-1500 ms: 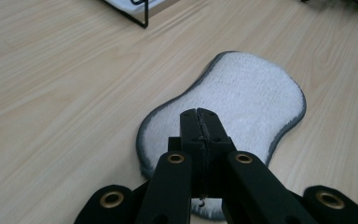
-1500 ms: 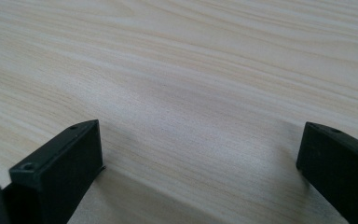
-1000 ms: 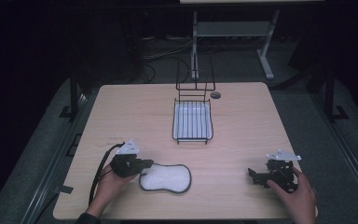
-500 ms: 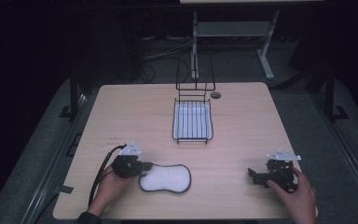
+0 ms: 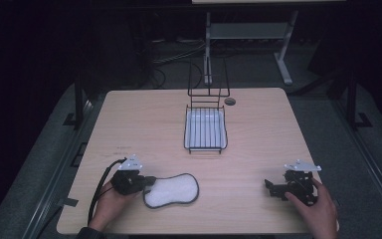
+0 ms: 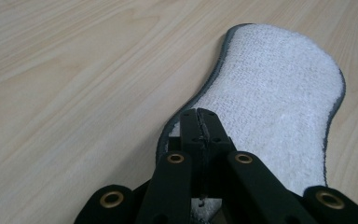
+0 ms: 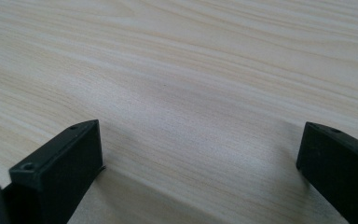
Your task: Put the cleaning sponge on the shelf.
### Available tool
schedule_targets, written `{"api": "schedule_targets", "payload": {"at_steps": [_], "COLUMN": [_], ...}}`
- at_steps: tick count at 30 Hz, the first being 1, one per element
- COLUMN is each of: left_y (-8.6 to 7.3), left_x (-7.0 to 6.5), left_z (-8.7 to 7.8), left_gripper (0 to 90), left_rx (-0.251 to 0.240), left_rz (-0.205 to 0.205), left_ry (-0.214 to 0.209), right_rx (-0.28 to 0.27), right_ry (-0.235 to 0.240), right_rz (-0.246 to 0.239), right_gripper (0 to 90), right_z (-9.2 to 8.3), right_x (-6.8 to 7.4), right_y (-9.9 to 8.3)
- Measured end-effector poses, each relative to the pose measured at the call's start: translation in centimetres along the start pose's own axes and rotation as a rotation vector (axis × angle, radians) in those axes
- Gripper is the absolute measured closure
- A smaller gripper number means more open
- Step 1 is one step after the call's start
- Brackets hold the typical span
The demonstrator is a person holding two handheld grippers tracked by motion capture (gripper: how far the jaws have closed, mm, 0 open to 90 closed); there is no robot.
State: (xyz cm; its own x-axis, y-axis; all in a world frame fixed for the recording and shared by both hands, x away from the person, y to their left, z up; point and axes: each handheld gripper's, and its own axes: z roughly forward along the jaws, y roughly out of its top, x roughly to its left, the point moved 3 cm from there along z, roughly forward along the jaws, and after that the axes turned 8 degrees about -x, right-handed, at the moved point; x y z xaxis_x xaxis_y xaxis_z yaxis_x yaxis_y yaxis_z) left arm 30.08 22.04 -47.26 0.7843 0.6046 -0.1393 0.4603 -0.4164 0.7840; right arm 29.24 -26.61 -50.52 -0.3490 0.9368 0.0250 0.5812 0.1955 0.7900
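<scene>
Lying flat near the table's (image 5: 129, 114) near-left edge, a white cloth pad (image 5: 171, 189) is pinched at its left rim by the left gripper (image 5: 146, 182), jaws clenched, probably for lifting toward the wire rack (image 5: 205, 130) farther back. The right gripper (image 5: 270, 187) rests at the near right, jaws spread wide over bare wood. The pinch on the pad's grey edging is confirmed by the left gripper view; the rack is seen from above.
</scene>
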Motion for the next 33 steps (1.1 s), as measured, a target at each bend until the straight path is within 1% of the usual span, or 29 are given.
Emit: {"api": "schedule_targets", "payload": {"at_steps": [2,3,5,8,9,10,14,15,16,18,19,23,28,30,31,32,33], "left_y": [-0.2,-0.3,-0.6,-0.8,-0.9,-1.0,-1.4,-1.7,-1.8,-1.9,-2.2,-2.7,-2.8,-2.6,-2.5,-2.4,-2.1], "left_x": [0.0,0.0,0.0,0.0,0.0,0.0,0.0,0.0,0.0,0.1,0.1,0.1,0.1,0.1,0.1,0.0,-0.1], "left_z": [-0.3,-0.5,-0.8,-1.1,-1.2,-1.3,-1.9,-2.3,-2.5,-2.6,-3.0,-3.6,-3.9,-3.9,-3.9,-3.9,-4.0], "left_gripper": [89.9,89.8,89.9,89.9,89.9,89.9,89.8,89.8,89.9,89.8,89.8,89.9,89.8,89.0,85.1,85.1,81.7], "left_rx": [-0.004,0.003,-0.002,0.001,-0.005,0.000,-0.006,-0.005,-0.008,-0.010,-0.012,-0.011,-0.020,-0.030,-0.039,-0.046,-0.058], "left_rz": [-0.011,-0.006,-0.021,-0.022,-0.032,-0.027,-0.042,-0.045,-0.056,-0.058,-0.072,-0.083,-0.092,-0.089,-0.093,-0.096,-0.097], "left_ry": [0.005,0.004,0.011,0.015,0.019,0.019,0.034,0.043,0.046,0.051,0.059,0.072,0.076,0.074,0.073,0.069,0.062], "right_rx": [0.000,0.000,0.000,0.000,0.000,0.000,0.000,0.000,0.000,0.000,0.000,0.000,0.000,0.000,0.000,0.000,0.000], "right_ry": [0.000,0.000,0.000,0.000,0.000,0.000,0.000,0.000,0.000,0.000,0.000,0.000,0.000,0.000,0.000,0.000,0.000], "right_rz": [0.000,0.000,0.000,0.000,0.000,0.000,0.000,0.000,0.000,0.000,0.000,0.000,0.000,0.000,0.000,0.000,0.000], "right_gripper": [0.0,0.0,0.0,0.0,0.0,0.0,0.0,0.0,0.0,0.0,0.0,0.0,0.0,0.0,0.0,0.0,0.0], "right_z": [0.0,0.0,0.0,0.0,0.0,0.0,0.0,0.0,0.0,0.0,0.0,0.0,0.0,0.0,0.0,0.0,0.0], "right_x": [0.0,0.0,0.0,0.0,0.0,0.0,0.0,0.0,0.0,0.0,0.0,0.0,0.0,0.0,0.0,0.0,0.0], "right_y": [0.0,0.0,0.0,0.0,0.0,0.0,0.0,0.0,0.0,0.0,0.0,0.0,0.0,0.0,0.0,0.0,0.0]}}
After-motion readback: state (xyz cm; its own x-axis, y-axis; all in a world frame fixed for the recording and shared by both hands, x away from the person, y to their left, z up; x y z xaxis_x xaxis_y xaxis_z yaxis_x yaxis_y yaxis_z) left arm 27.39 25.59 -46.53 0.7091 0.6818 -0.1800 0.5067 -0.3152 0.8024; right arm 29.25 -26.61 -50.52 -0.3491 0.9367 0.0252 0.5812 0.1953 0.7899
